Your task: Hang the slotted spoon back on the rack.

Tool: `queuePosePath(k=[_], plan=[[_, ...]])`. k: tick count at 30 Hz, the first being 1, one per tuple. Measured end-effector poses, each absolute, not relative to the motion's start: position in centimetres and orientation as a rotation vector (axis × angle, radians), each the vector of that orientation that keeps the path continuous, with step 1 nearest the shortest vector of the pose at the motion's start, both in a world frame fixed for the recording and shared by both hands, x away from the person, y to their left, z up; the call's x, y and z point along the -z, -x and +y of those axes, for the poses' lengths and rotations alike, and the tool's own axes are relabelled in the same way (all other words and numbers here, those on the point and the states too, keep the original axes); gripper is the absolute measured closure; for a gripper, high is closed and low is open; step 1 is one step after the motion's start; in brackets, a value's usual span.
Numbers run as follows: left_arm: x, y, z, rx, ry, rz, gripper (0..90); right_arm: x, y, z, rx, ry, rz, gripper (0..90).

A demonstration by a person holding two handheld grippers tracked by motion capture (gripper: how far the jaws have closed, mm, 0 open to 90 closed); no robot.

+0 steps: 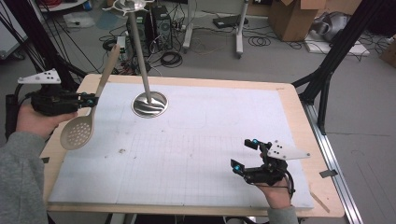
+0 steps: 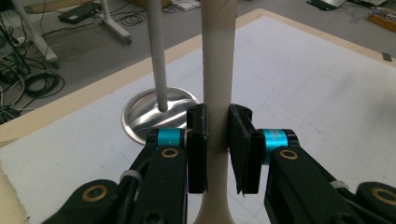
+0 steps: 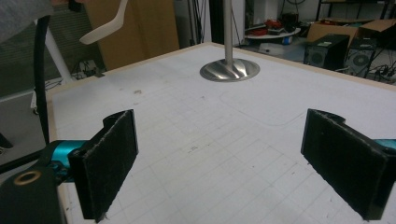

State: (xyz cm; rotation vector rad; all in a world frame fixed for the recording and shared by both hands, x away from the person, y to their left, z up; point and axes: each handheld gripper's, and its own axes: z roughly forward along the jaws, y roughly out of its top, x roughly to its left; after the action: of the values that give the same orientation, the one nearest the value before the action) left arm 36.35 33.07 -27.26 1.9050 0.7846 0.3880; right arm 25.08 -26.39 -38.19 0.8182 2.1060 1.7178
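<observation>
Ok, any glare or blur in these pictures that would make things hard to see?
High view: soft overall, bright streaks on the round shiny steel stand base. Left gripper view: the beige plastic slotted spoon handle between the jaws is sharp; glare on the base. Right gripper view: the near black jaws look slightly soft, the white gridded mat evenly lit.

The table (image 1: 299,100) has a light wooden top with rounded corners. A white sheet (image 1: 210,140) printed with a faint grid covers nearly the whole top, leaving a narrow wooden border exposed on all sides. A round polished metal base (image 1: 149,104) rests directly on the sheet near the far left area, with a thin upright metal pole (image 1: 139,51) rising from its centre.
</observation>
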Motion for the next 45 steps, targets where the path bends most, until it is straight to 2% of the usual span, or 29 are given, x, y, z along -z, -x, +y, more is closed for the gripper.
queuePosePath(k=[20,45], plan=[[25.6,-39.6,35.6,-0.345,-1.855,0.757,77.4,38.4,-25.3,-26.9,-1.708,-0.825,2.102,9.8],[22.7,-41.7,36.2,-0.358,-1.788,0.736,77.4,38.4,-25.4,-27.8,-1.711,-0.849,2.092,9.8]])
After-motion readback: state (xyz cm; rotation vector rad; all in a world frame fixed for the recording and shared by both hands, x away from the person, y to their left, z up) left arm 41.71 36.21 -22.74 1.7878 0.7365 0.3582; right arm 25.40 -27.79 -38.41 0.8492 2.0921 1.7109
